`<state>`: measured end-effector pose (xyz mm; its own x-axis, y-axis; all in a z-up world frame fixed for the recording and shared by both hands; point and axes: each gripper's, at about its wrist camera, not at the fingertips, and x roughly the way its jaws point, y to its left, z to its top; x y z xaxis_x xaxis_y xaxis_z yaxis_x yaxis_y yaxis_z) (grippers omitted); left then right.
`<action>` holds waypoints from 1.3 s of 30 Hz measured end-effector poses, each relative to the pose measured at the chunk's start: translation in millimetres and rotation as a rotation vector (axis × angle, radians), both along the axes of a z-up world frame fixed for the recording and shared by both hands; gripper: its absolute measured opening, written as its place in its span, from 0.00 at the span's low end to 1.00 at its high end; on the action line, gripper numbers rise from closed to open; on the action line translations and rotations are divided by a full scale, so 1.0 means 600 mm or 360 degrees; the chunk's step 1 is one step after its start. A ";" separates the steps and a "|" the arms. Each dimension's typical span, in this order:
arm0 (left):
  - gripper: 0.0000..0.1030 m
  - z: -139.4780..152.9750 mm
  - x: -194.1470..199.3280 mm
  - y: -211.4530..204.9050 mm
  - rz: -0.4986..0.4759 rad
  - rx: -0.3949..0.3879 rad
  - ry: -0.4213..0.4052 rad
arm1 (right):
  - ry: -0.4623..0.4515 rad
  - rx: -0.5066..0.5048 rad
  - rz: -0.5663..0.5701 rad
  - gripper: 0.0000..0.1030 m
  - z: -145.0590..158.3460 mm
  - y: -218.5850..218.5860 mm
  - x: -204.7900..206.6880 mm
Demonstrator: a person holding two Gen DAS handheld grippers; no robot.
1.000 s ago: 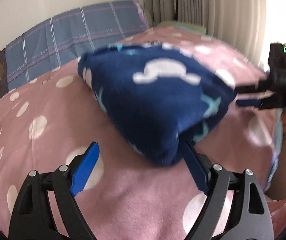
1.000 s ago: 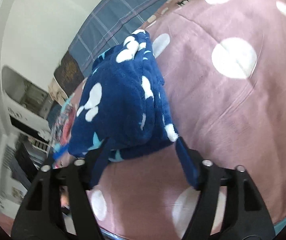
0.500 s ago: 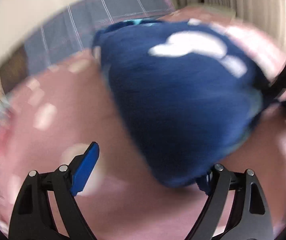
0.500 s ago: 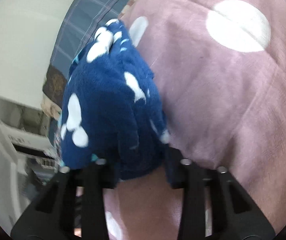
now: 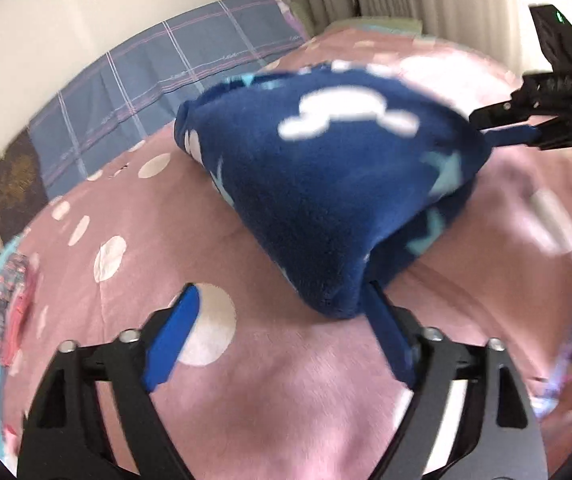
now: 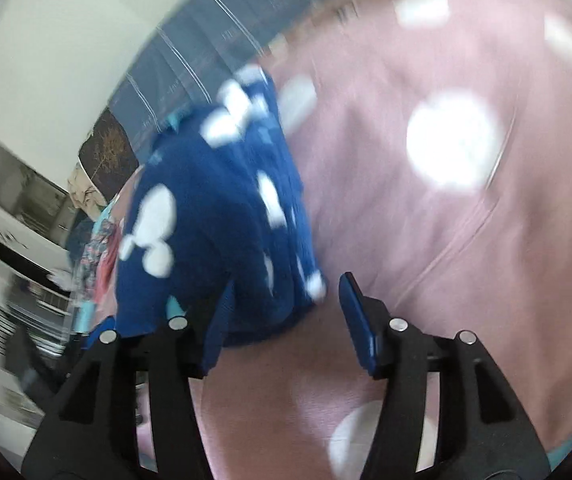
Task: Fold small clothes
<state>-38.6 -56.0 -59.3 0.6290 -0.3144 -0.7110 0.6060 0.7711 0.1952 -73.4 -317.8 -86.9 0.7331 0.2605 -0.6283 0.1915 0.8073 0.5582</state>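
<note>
Last fold, letting go: soft dark-blue fleece garment with white shapes [image 5: 326, 184] lying bunched on the pink bed cover with white dots [image 5: 125, 280].

Left gripper [image 5: 279, 290] wide apart, one finger touching the fleece corner. Right gripper [image 6: 286, 284] apart around the other end, not pinching, and wider than half a second ago. Next: pull both away gently, without dragging the fold open.
</note>
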 end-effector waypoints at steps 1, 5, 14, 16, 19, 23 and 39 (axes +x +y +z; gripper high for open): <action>0.55 0.013 0.003 0.009 -0.0003 -0.0071 0.0033 | -0.0069 -0.0064 0.0012 0.48 0.018 0.006 -0.006; 0.19 0.060 0.051 0.019 0.0019 -0.0477 0.0150 | -0.0362 -0.0402 0.0169 0.38 0.079 0.082 -0.015; 0.16 -0.034 0.061 -0.095 -0.0032 -0.0022 -0.0084 | 0.0103 -0.0265 0.0351 0.06 -0.053 0.099 0.089; 0.16 -0.029 0.060 -0.098 -0.0056 0.0006 -0.0097 | 0.0147 -0.0185 0.0345 0.07 -0.048 0.088 0.089; 0.16 -0.001 0.062 -0.078 -0.0061 -0.0105 -0.0020 | 0.0151 -0.0263 0.0345 0.07 -0.026 0.090 0.079; 0.16 0.057 0.073 -0.055 -0.0147 -0.0396 0.0026 | -0.0046 -0.0544 0.0283 0.18 0.045 0.120 0.073; 0.43 0.059 0.154 -0.065 -0.0123 -0.0494 0.0075 | 0.0028 -0.0393 0.0159 0.29 0.038 0.060 0.133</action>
